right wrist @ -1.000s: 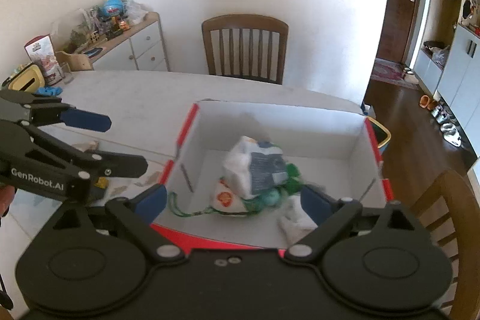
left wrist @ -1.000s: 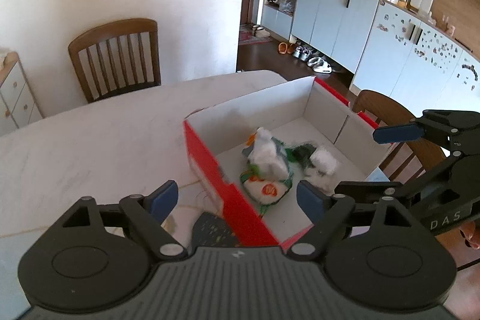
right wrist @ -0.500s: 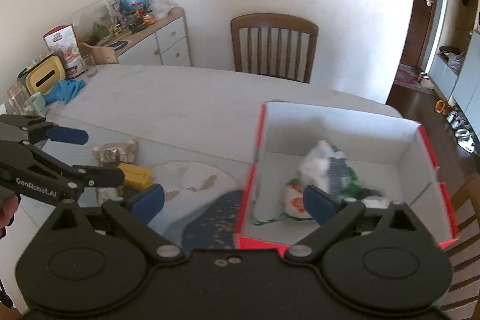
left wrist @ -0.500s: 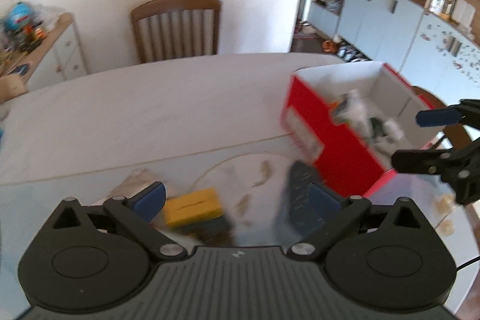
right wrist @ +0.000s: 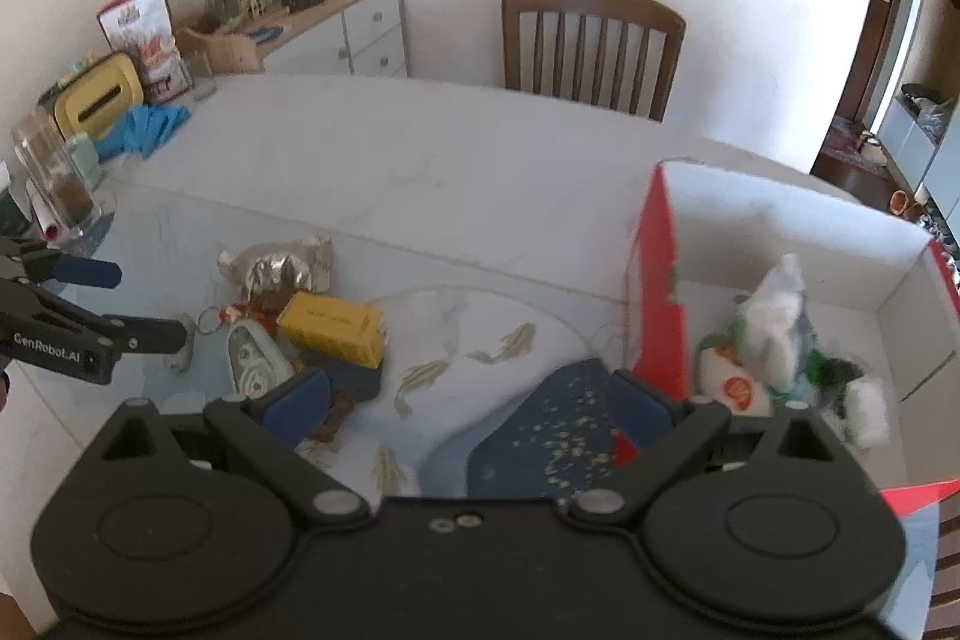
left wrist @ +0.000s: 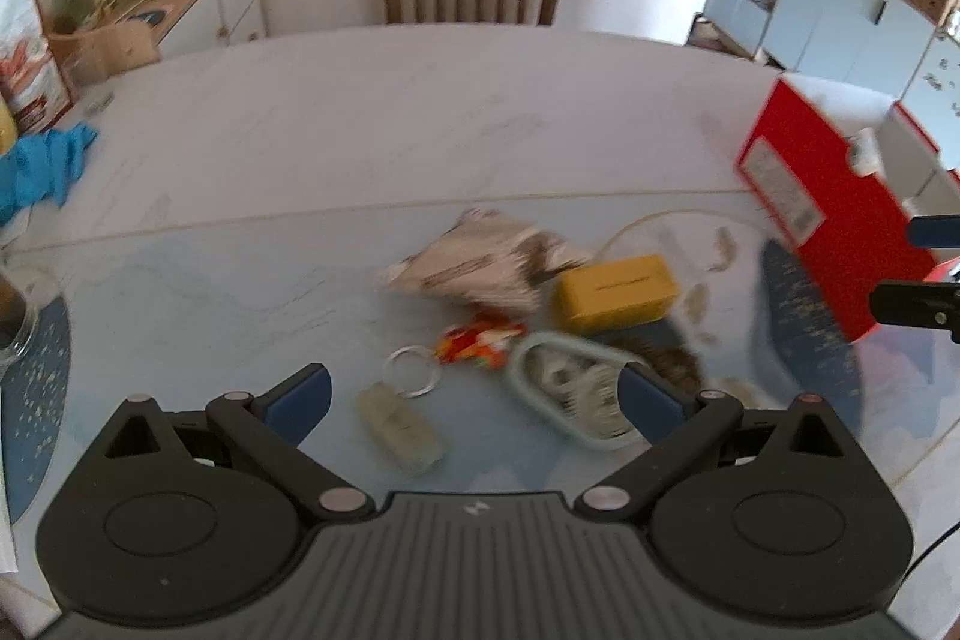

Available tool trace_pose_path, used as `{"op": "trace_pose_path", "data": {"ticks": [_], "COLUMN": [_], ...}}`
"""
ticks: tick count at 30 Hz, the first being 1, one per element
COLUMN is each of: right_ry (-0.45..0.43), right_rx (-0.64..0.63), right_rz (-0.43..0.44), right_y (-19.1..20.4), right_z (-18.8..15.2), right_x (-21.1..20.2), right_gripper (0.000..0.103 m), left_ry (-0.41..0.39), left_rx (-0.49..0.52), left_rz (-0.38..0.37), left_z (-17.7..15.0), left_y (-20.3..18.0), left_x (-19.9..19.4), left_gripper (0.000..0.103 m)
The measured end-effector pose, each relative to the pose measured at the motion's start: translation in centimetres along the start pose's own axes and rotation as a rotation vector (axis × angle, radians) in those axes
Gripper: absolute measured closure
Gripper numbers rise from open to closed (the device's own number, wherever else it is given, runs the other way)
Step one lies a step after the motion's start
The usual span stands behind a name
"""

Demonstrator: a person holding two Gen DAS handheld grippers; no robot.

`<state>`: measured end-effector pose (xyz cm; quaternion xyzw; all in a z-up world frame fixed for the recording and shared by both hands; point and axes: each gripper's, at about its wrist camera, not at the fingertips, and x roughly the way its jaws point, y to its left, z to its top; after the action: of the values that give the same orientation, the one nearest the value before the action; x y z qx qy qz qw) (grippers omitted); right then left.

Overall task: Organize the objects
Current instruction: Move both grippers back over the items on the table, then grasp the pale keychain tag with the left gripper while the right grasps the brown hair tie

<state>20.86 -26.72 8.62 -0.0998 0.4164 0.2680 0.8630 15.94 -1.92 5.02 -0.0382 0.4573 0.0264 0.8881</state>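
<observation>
Loose items lie on the table [left wrist: 372, 112]: a crumpled silver bag [left wrist: 486, 268], a yellow box [left wrist: 615, 292], a red-orange wrapper [left wrist: 480, 343], a key ring [left wrist: 411, 370] with a beige fob [left wrist: 399, 427], and a pale green oval thing [left wrist: 573, 400]. My left gripper [left wrist: 474, 394] hangs open just above them, holding nothing. The red box [right wrist: 780, 232] with a white inside stands at the right and holds several packets [right wrist: 774, 316]. Beside the box's near left corner my right gripper [right wrist: 468, 400] is open and empty. The left gripper [right wrist: 132, 304] shows at the left edge.
A dark blue placemat [right wrist: 540, 418] lies under my right gripper. A wooden chair [right wrist: 591, 40] stands behind the table. A cluttered sideboard [right wrist: 336, 28], a blue cloth [right wrist: 147, 127] and a glass jar [right wrist: 57, 178] are at the far left.
Both grippers have swung left, away from above the red box. The left one has come down over the loose pile, its jaws a little wider; the box now sits at the right edge.
</observation>
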Motion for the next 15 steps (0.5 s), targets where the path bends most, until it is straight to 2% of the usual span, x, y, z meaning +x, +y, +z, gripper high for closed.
{"op": "trace_pose_path", "data": {"ticks": [4, 9, 15], "right_ry": [0.036, 0.096, 0.148], "right_rx": [-0.068, -0.107, -0.139], "right_rz": [0.035, 0.034, 0.043], "right_y": [2.0, 4.0, 5.4], "right_z": [-0.4, -0.6, -0.6], "right_x": [2.0, 4.7, 7.2], "right_gripper": [0.004, 0.006, 0.017], "left_ry": [0.030, 0.064, 0.075], "left_rx": [-0.006, -0.015, -0.012], "left_rz": [0.026, 0.024, 0.029], "left_z": [-1.1, -2.1, -2.8], "left_y": [1.5, 2.6, 3.3], "left_x": [1.7, 3.1, 4.2], "left_gripper": [0.001, 0.001, 0.001]}}
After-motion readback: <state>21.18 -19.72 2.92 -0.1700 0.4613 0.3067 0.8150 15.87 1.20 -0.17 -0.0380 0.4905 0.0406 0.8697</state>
